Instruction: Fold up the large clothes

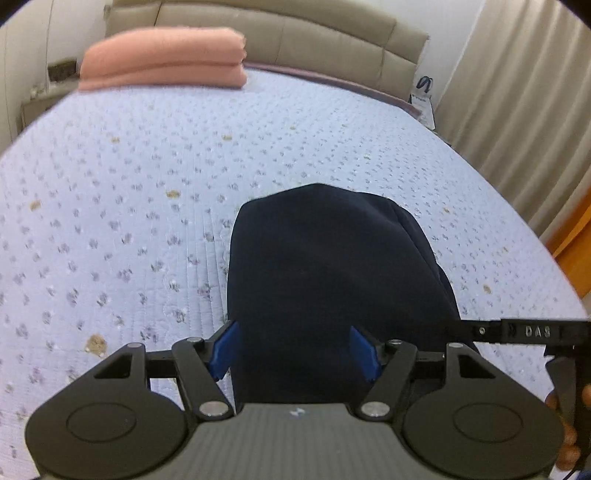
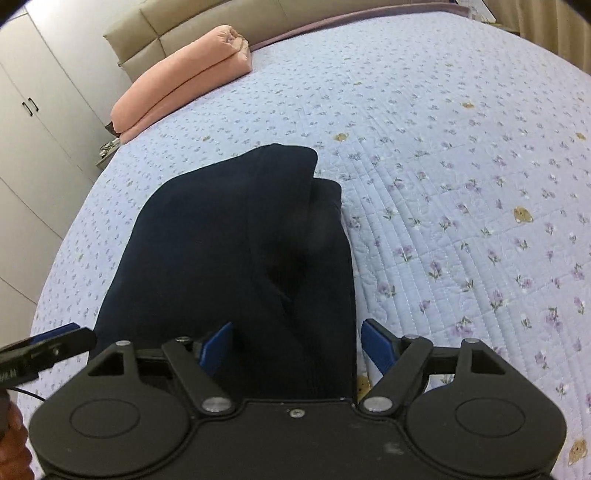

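Note:
A dark navy garment lies folded into a compact bundle on the bed; it also shows in the right wrist view. My left gripper is open, its blue pads standing wide apart over the near edge of the garment. My right gripper is open too, its blue pads astride the garment's near right part. Neither grips the cloth. The right gripper's tip shows at the right of the left wrist view, and the left gripper's tip at the left of the right wrist view.
The bed has a light blue quilted cover with small flowers. A folded pink blanket lies at the headboard; it also shows in the right wrist view. Curtains hang right, a white wardrobe stands left.

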The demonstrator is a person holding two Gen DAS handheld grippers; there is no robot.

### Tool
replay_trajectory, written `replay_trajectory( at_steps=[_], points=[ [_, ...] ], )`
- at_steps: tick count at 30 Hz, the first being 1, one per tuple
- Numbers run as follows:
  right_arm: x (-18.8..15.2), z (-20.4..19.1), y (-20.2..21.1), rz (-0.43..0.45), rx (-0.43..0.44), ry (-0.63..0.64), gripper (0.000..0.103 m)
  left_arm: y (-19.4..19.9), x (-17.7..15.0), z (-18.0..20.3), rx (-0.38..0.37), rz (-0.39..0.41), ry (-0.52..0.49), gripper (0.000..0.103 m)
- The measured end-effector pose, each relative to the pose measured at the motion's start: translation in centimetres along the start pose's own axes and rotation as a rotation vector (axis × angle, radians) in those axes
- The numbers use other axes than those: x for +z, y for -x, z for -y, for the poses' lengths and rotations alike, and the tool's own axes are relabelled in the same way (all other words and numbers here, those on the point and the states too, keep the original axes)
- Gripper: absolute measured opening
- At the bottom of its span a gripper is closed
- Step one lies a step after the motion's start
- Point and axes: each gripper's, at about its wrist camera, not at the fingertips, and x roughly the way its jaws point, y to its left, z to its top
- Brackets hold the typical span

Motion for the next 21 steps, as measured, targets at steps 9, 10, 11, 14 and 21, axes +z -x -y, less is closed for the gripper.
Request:
replay_trajectory(
  at_steps=[9, 10, 11, 14, 21],
  points=[
    [0.5, 2.0, -2.9, 0.037, 0.094, -0.138, 0.103, -3.3, 1.4, -3.8, -0.111, -0.087, 0.187, 0.073],
    [0.4, 2.4, -3.5, 0.024, 0.125, -0.159, 0.103, -3.6, 1.5, -4.4, -0.118, -0.095, 0.214, 0.073],
    [0.3, 3.0, -4.1, -0.003, 0.160, -0.189, 0.103, -3.9, 1.4, -5.0, -0.120, -0.105, 0.241, 0.073],
    [-0.1, 4.0, -5.6, -0.090, 0.298, -0.234, 0.103, -5.2, 0.5, -6.7, -0.189, -0.147, 0.325, 0.076],
    [-0.4, 3.6, -6.5, -0.114, 0.406, -0.178, 0.096, -8.9, -1.2, -8.0, -0.414, -0.233, 0.463, 0.083]
  ],
)
